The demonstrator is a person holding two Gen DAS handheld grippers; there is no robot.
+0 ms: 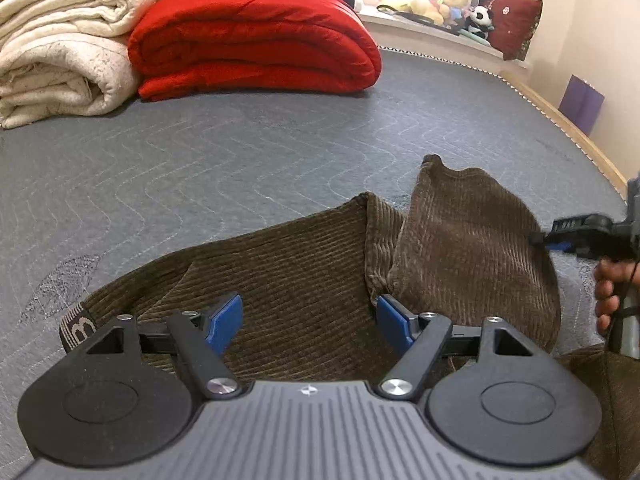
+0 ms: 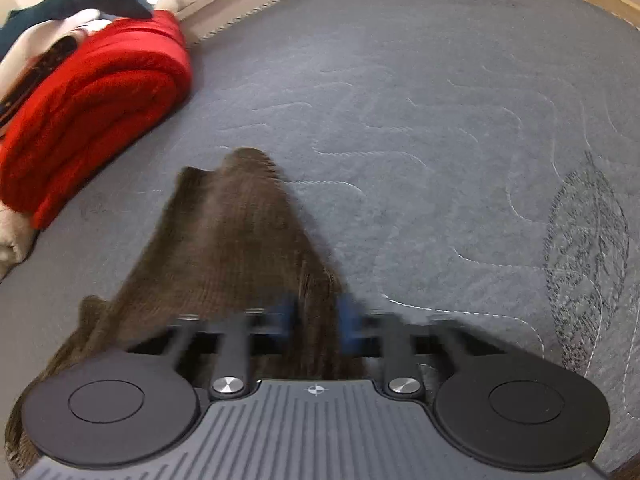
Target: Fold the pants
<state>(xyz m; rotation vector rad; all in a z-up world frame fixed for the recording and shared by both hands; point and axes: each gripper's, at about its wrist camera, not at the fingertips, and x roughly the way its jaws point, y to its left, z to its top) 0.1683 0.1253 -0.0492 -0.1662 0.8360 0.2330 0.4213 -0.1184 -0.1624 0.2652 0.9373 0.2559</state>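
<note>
Brown corduroy pants (image 1: 300, 272) lie crumpled on a grey quilted mattress (image 1: 240, 160). My left gripper (image 1: 310, 320) hovers low over them with its blue pads wide apart and open; cloth lies under the gap, untouched by the pads. An elastic waistband (image 1: 80, 328) shows at its left. At the right edge my right gripper (image 1: 560, 240), held by a hand (image 1: 608, 288), pinches a raised flap of the pants. In the blurred right wrist view the right gripper (image 2: 317, 320) has its pads close together with a fold of the pants (image 2: 224, 240) clamped between them.
A folded red blanket (image 1: 256, 40) and cream blankets (image 1: 60, 60) are stacked at the far left of the mattress. Plush toys (image 1: 440, 0) sit on a sill behind. The wooden bed edge (image 1: 576, 136) runs along the right. Bare mattress (image 2: 440, 160) stretches beyond the pants.
</note>
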